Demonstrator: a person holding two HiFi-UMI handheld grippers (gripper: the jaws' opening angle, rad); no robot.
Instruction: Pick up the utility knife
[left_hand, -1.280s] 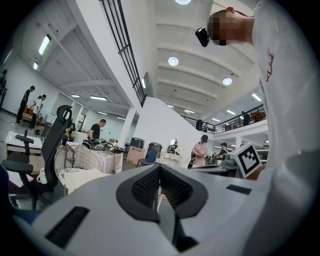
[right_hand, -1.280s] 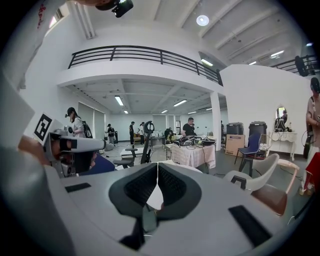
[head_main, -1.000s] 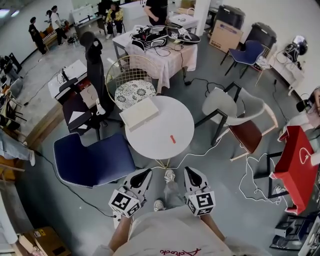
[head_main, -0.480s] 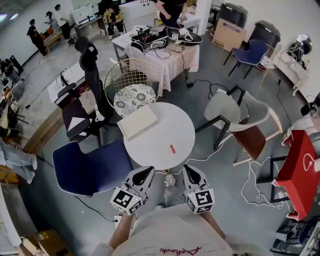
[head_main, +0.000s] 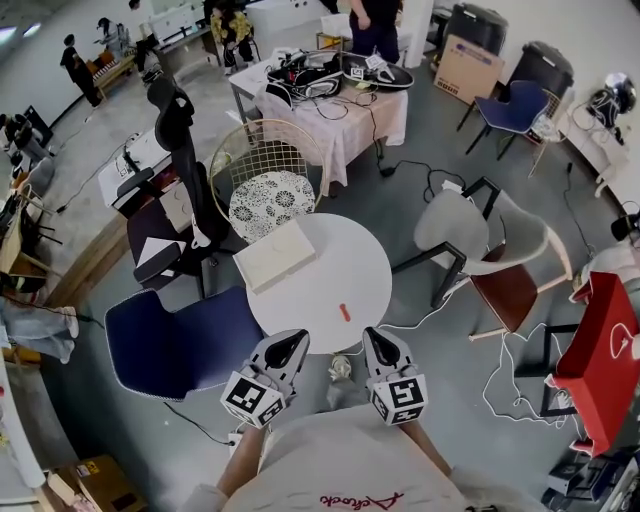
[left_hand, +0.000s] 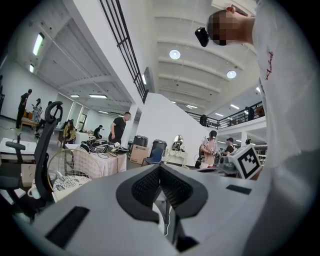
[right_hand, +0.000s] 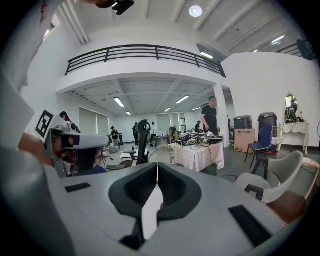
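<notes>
Right gripper (head_main: 374, 337) is closed on nothing and hangs just off the near edge of the round white table (head_main: 352, 258). My left gripper (head_main: 297, 339) is closed and empty too. The small orange-red plastic utility knife (head_main: 345, 312) lies by that near edge, ahead and slightly left of my right gripper, its long axis pointing roughly away from me. I judge my right hand the nearer; its jaws must open first.

Ahead of the jaws, the round table (head_main: 330, 260) has a smooth, matt white top; the utility knife (head_main: 345, 312) on it looks like orange plastic. The left gripper (left_hand: 160, 168) and right gripper (right_hand: 157, 168) have matt grey plastic shells and ribbed black pads (right_hand: 172, 187).
</notes>
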